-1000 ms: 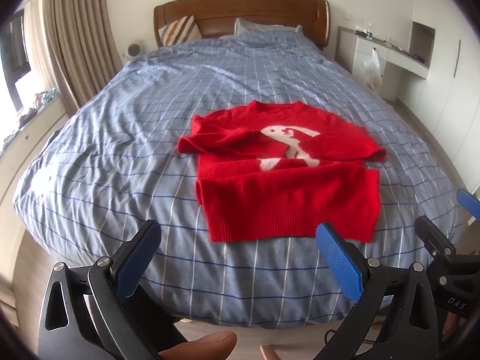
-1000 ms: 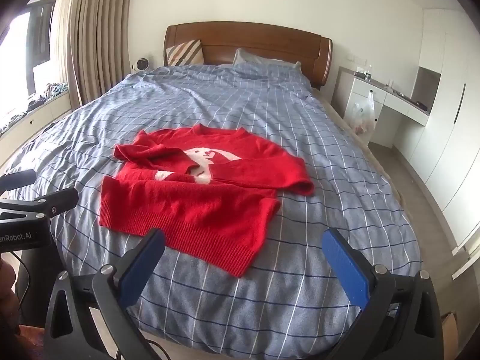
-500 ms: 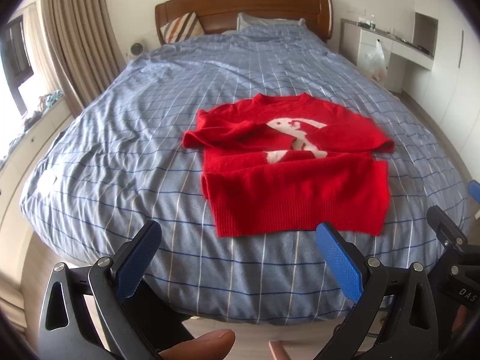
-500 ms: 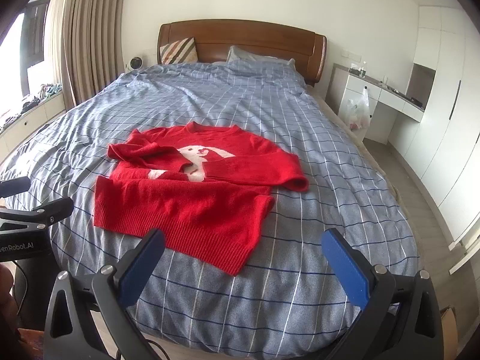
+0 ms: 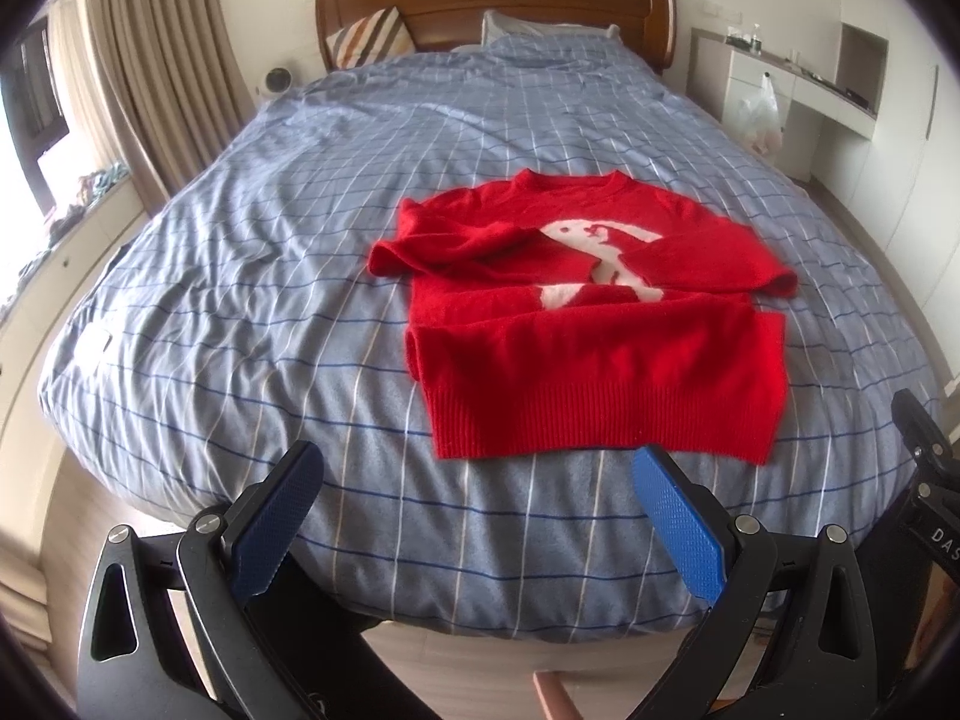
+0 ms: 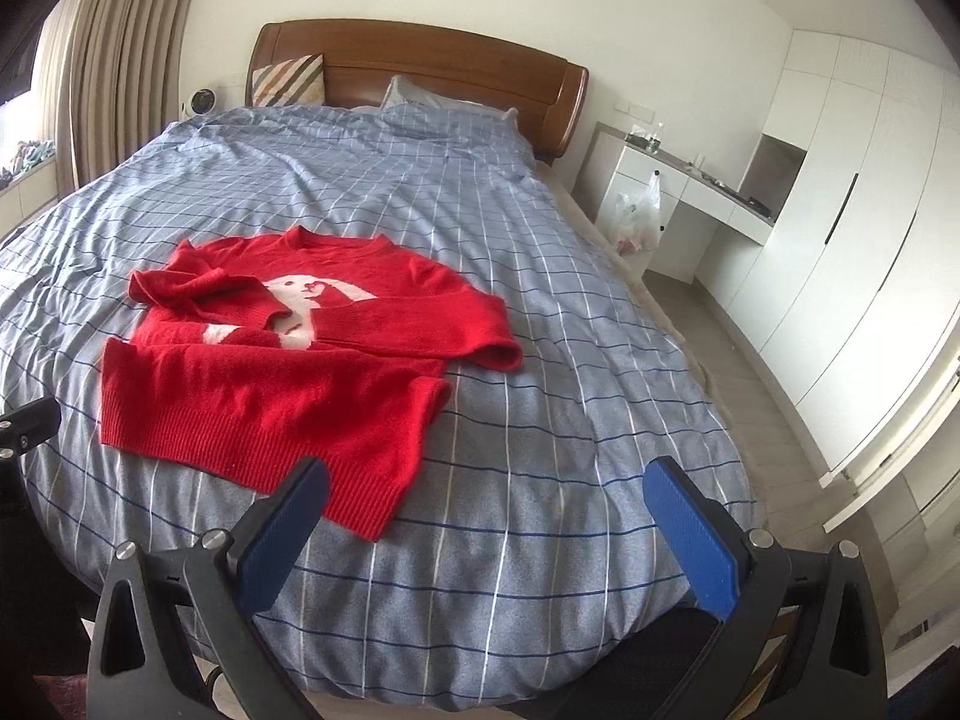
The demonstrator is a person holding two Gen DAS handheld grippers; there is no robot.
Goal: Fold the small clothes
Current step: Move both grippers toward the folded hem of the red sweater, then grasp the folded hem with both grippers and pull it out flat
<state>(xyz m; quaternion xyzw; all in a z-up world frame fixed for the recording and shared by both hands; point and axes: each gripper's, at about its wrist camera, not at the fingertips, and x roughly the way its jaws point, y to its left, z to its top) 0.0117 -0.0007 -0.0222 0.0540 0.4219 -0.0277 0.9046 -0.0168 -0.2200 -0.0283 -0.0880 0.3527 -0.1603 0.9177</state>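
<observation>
**Reader:** On the bed, what lies there?

**Describer:** On the bed (image 5: pixel 252 276), covered by a blue checked duvet, lies 1 red sweater (image 5: pixel 600 372) with a white animal figure (image 5: pixel 600 258) on its chest. It rests flat near the foot of the mattress, neckline toward the wooden headboard (image 5: pixel 492 6). Both sleeves are folded inward across the chest, partly covering the white figure. The ribbed hem is the edge nearest the cameras.

**Reader:** Where are the 2 grippers?

**Describer:** The left gripper (image 5: pixel 474 480) hovers over the foot of the bed, just short of the hem. Its 2 blue pads (image 5: pixel 675 516) are spread wide apart, holding nothing and touching no fabric. From the right wrist view, the right gripper (image 6: pixel 486 498) is likewise splayed and empty; the sweater (image 6: pixel 276 384) sits to its left, and the hem's near corner appears just behind its left pad (image 6: pixel 282 531). Whether that pad touches the cloth cannot be told.

**Reader:** Anything else in the room?

**Describer:** A striped cushion (image 5: pixel 372 36) leans against the headboard beside a pillow (image 5: pixel 540 30). Beige curtains (image 5: pixel 156 60) hang on the left. On the right stand a white desk (image 6: pixel 690 192), with a plastic bag (image 6: pixel 636 222) hanging from it, and white wardrobes (image 6: pixel 852 210).
</observation>
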